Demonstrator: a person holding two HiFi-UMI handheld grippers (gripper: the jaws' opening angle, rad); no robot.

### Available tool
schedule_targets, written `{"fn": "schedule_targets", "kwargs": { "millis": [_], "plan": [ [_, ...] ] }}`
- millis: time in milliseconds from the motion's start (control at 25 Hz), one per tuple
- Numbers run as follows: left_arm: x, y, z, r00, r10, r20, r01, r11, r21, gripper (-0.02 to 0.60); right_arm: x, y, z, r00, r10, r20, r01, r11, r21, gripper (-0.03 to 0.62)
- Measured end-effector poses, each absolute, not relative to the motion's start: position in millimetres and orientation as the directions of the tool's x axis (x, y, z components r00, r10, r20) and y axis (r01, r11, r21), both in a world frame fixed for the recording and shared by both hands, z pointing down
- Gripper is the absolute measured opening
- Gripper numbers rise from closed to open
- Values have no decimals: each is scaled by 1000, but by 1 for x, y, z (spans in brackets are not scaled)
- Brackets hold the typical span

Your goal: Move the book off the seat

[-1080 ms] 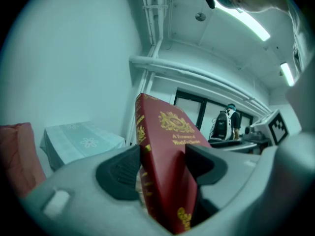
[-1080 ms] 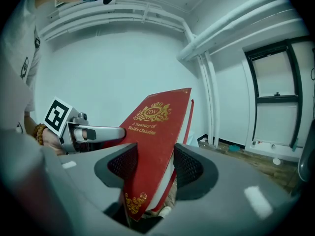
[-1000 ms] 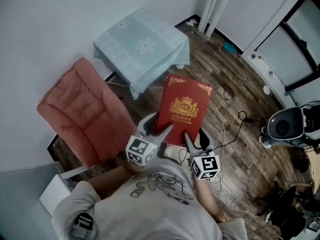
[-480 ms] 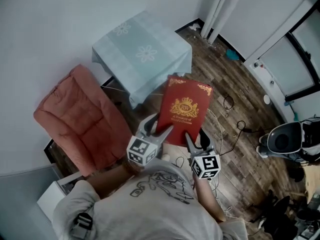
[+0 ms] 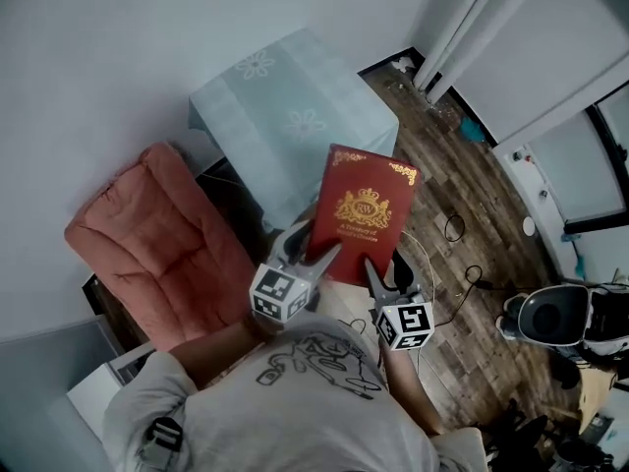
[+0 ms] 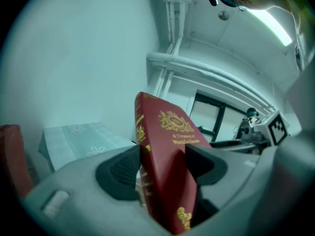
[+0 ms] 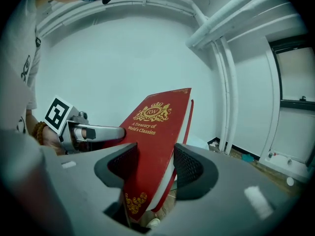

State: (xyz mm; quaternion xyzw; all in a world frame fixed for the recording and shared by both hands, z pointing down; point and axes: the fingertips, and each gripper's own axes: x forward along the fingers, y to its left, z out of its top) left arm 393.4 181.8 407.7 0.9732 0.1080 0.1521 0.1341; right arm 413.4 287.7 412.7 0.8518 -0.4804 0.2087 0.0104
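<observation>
While clamped in left gripper and right gripper jaws, book "A Treasury of World's Classics".

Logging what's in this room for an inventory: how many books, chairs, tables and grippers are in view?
book: 1
chair: 1
table: 1
grippers: 2, the left gripper and the right gripper
Total: 5

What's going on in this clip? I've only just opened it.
A person holds a red book up in the air with both grippers. The left gripper and the right gripper each clamp its lower edge, with the cover facing up. The book is clear of the pink cushioned seat, which sits to the left in the head view, beside the cloth-covered table. It has not yet been set down anywhere.
</observation>
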Motion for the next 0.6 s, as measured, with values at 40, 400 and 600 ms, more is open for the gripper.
{"fn": "schedule_targets", "kwargs": {
  "millis": [40, 400, 600],
  "plan": [
    [401, 170, 407, 934, 239, 267, 157, -942, 296, 282, 422, 275, 412, 440, -820, 367, -830, -527, -183, 235],
    [426, 50, 413, 959, 89, 269, -2, -947, 322, 282, 464, 150, 415, 296, -875, 384, -907, -384, -176, 236],
    [421, 21, 407, 960, -36, 278, -127, -941, 315, 282, 472, 116, 411, 181, -908, 378, -946, -266, -186, 236]
  ]
}}
